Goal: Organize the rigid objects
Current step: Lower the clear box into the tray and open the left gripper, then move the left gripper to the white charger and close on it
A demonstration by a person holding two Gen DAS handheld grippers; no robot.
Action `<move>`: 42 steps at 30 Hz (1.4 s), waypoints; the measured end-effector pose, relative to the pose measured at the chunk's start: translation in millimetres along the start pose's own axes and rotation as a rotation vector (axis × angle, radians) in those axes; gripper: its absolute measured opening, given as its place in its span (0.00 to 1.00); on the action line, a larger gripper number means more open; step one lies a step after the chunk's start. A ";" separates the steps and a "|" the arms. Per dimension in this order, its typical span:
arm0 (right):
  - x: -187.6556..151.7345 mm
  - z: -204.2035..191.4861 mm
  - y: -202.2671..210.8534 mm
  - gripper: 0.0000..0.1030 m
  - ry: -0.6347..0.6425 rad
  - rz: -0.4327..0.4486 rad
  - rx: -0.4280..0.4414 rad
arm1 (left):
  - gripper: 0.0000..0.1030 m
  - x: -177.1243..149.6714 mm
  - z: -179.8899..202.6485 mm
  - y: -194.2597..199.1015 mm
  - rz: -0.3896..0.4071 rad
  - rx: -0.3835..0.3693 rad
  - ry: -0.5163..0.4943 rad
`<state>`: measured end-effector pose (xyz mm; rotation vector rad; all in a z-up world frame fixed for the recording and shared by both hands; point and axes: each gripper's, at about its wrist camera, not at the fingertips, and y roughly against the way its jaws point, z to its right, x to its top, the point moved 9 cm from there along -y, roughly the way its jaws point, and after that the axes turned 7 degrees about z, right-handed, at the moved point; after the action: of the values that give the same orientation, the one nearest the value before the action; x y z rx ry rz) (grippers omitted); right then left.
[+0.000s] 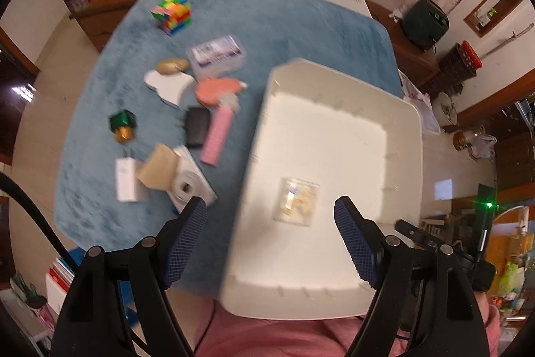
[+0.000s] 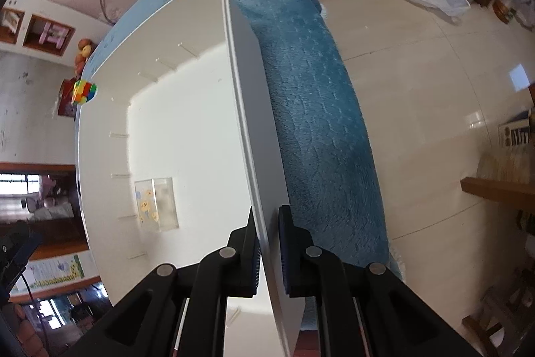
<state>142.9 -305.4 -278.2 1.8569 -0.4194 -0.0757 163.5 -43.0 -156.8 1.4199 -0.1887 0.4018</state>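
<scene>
White rigid plastic bin (image 1: 329,136), shallow and thin-walled, sits on the blue plush-covered surface (image 1: 110,209). Judged light and stiff; the smooth wall could slip, so take it at the rim.

Right tongs (image 2: 267,251) pinch the bin's side wall, one pad inside, one outside. Left tongs (image 1: 271,243) stand spread above the bin, holding nothing.

Bin contents: one small clear plastic box (image 1: 296,201) on the floor near the front. Judged hard, light, slick-faced; grip across its flat sides.

Outside the bin, on the surface: multicoloured puzzle cube (image 1: 172,14), pink bar-shaped item (image 1: 215,136), black case (image 1: 197,126).
</scene>
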 end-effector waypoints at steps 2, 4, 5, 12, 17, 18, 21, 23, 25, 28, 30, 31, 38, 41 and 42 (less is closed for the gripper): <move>-0.2 0.9 0.1 0.10 -0.025 0.010 -0.006 | 0.79 7.1 -17.5 2.8 0.012 0.018 0.007; -0.6 1.9 0.5 0.10 -0.043 0.019 -0.013 | 0.79 10.6 -30.6 3.6 0.011 0.030 0.018; -0.7 2.3 0.4 0.10 -0.056 0.025 -0.017 | 0.79 12.0 -39.9 3.1 0.005 0.034 0.026; -1.6 5.1 1.6 0.10 -0.155 0.063 -0.057 | 0.79 10.5 -94.8 -5.1 -0.059 0.070 0.045; -2.3 6.9 2.1 0.10 -0.228 0.089 -0.083 | 0.79 7.6 -125.5 -12.5 -0.099 0.090 0.034; -2.8 6.8 2.2 0.11 -0.240 0.095 -0.092 | 0.79 6.6 -131.5 -15.0 -0.112 0.090 0.034; -4.4 7.5 2.4 0.11 -0.265 0.110 -0.120 | 0.79 4.4 -144.6 -22.2 -0.142 0.086 0.031; -6.0 8.0 3.0 0.12 -0.291 0.120 -0.137 | 0.79 1.8 -154.8 -31.1 -0.176 0.088 0.022; -5.4 8.6 3.6 0.13 -0.311 0.126 -0.146 | 0.79 -1.6 -163.8 -39.6 -0.210 0.091 0.019; -6.8 9.5 4.7 0.14 -0.350 0.135 -0.152 | 0.78 -6.2 -175.1 -53.4 -0.270 0.072 0.034; -7.2 9.7 4.8 0.14 -0.377 0.141 -0.157 | 0.78 -7.2 -178.9 -61.1 -0.299 0.050 0.047; -7.3 9.7 5.1 0.15 -0.385 0.143 -0.161 | 0.78 -7.8 -180.4 -65.8 -0.315 0.036 0.052; -10.1 9.2 6.9 0.19 -0.424 0.177 -0.207 | 0.78 -11.9 -184.4 -90.5 -0.431 -0.036 0.063; -11.9 11.4 8.3 0.20 -0.439 0.195 -0.218 | 0.74 -11.6 -184.1 -99.5 -0.461 -0.044 0.044; -12.2 11.4 8.2 0.20 -0.441 0.199 -0.221 | 0.71 -11.8 -184.0 -102.0 -0.469 -0.043 0.035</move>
<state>126.5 -314.0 -276.1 1.5661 -0.8635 -0.3850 171.3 126.0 -282.5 1.3641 0.1639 0.0351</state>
